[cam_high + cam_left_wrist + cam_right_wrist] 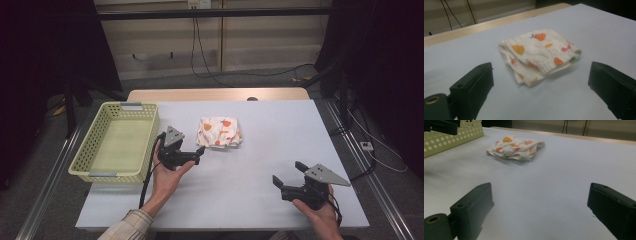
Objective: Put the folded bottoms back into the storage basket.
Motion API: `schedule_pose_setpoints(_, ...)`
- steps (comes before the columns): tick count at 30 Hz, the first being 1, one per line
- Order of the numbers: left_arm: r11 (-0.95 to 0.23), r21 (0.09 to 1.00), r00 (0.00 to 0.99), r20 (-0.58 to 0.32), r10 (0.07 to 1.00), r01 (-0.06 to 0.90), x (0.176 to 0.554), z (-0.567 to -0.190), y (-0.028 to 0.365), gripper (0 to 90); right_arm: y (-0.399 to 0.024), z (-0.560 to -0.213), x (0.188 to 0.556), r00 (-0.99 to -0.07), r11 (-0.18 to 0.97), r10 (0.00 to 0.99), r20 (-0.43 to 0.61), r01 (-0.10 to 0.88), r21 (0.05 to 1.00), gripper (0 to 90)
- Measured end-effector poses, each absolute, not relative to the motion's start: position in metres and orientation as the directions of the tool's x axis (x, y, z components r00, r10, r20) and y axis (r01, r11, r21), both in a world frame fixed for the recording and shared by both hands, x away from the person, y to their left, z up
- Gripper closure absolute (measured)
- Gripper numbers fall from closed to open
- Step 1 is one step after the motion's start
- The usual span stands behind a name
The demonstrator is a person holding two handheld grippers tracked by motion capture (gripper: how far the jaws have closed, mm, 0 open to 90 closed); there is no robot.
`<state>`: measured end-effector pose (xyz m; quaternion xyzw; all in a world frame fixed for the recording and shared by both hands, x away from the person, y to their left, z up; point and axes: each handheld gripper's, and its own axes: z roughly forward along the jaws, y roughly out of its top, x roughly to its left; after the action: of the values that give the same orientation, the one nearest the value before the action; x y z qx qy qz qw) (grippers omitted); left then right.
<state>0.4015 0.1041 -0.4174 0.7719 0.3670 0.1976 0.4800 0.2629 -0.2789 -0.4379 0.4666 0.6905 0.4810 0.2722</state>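
Jaws of left gripper (199,154) spread wide, folded cloth (539,53) just ahead, ungrasped. Right gripper (287,175) likewise apart, holding nothing. Basket (150,131) beside left gripper, unfilled; probably barely begun.

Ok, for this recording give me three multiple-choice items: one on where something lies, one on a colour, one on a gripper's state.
1. Where does the folded cloth lie?
A. inside the basket
B. on the table, right of the basket
C. between the right gripper's jaws

2. What colour is the basket?
A. pale yellow-green
B. red
C. black

3. How does the left gripper stand?
A. shut on the cloth
B. shut and empty
C. open, close before the cloth

Key:
1 B: the high view shows the cloth on the bare table beside the basket.
2 A: its perforated walls are pale yellow-green.
3 C: in the left gripper view the jaws stand wide apart with the cloth beyond them.
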Motion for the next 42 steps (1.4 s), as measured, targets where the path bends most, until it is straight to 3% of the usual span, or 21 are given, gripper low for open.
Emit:
schedule_pose_setpoints(28,-0.291,0.834,0.608,-0.066,0.791,0.470,0.467,-0.416,0.068,7.6,-0.278,-0.439,0.264,-0.427,0.105,0.901,0.079,0.391,0.915,5.7)
schedule_pose_setpoints(42,-0.257,0.779,0.551,-0.134,0.823,0.573,0.510,-0.429,0.068,8.8,-0.276,-0.440,0.265,-0.442,0.124,0.894,0.073,0.400,0.908,3.6)
